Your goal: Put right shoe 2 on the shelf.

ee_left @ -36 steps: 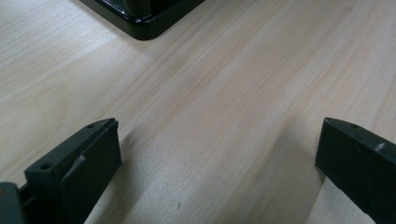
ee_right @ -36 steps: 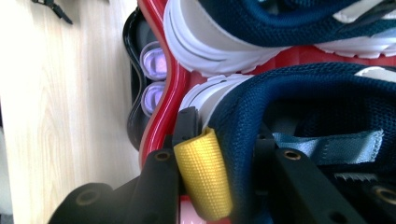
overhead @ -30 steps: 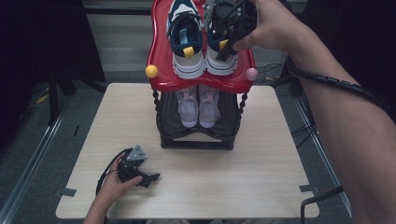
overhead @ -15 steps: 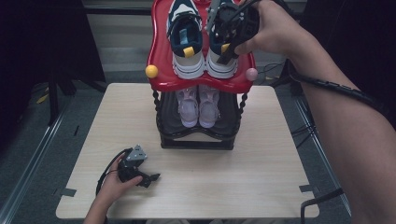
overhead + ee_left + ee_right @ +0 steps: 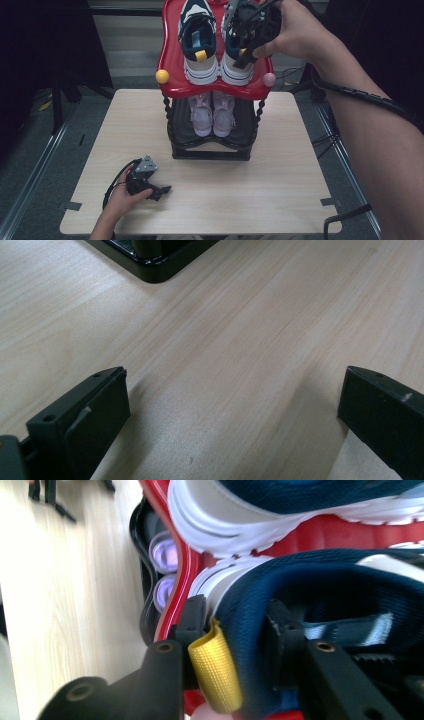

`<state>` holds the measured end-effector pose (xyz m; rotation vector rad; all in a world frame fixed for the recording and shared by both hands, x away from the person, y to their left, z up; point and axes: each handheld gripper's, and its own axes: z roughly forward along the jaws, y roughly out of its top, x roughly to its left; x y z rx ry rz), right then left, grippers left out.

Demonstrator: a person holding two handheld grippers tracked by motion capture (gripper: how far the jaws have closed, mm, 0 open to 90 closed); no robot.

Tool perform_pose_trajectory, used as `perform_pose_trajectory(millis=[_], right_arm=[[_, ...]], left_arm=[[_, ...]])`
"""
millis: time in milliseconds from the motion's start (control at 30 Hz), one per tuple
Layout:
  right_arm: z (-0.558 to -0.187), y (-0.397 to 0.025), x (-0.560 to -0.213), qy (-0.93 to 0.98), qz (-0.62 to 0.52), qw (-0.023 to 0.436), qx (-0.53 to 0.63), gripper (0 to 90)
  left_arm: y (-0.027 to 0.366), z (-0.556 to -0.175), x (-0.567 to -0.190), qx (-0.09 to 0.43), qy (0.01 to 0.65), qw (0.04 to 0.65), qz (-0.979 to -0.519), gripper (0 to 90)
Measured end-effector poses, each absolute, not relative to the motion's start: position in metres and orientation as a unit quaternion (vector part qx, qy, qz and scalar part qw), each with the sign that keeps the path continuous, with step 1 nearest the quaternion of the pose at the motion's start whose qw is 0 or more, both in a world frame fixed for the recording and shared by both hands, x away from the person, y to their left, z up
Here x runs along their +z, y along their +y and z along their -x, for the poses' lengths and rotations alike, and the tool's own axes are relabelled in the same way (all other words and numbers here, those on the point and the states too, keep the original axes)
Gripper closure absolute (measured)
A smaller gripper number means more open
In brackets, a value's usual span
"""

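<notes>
The right gripper (image 5: 227, 645) is clamping the heel of the right navy sneaker (image 5: 239, 55) on the red top shelf (image 5: 175, 75) — one jaw inside the collar, one behind the yellow pull tab (image 5: 216, 672). The sneaker is sitting flat beside its mate (image 5: 199, 45), so lifting it off looks yet to come. The mesh is looking soft, the sole ridged white rubber, the shelf glossy plastic. The left gripper (image 5: 150, 186) is resting on the wood-grain table (image 5: 290, 165), jaws wide apart and empty.
</notes>
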<state>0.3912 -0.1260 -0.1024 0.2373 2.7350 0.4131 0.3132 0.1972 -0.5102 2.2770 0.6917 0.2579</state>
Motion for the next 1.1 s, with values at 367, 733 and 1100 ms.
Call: perform_pose_trajectory(millis=[367,733,1100], right_arm=[[-0.392,-0.125,-0.106,0.968,-0.093,0.178,0.153,69.4],[-0.39,-0.125,-0.106,0.968,-0.084,0.184,0.145,66.9],[-0.381,-0.132,-0.087,0.96,-0.11,0.2,0.162,53.8]], left_arm=[[0.197,-0.313,-0.51,0.099,0.27,0.366,-0.885,0.0],[0.197,-0.313,-0.51,0.1,0.27,0.366,-0.885,0.0],[0.197,-0.313,-0.51,0.1,0.27,0.366,-0.885,0.0]])
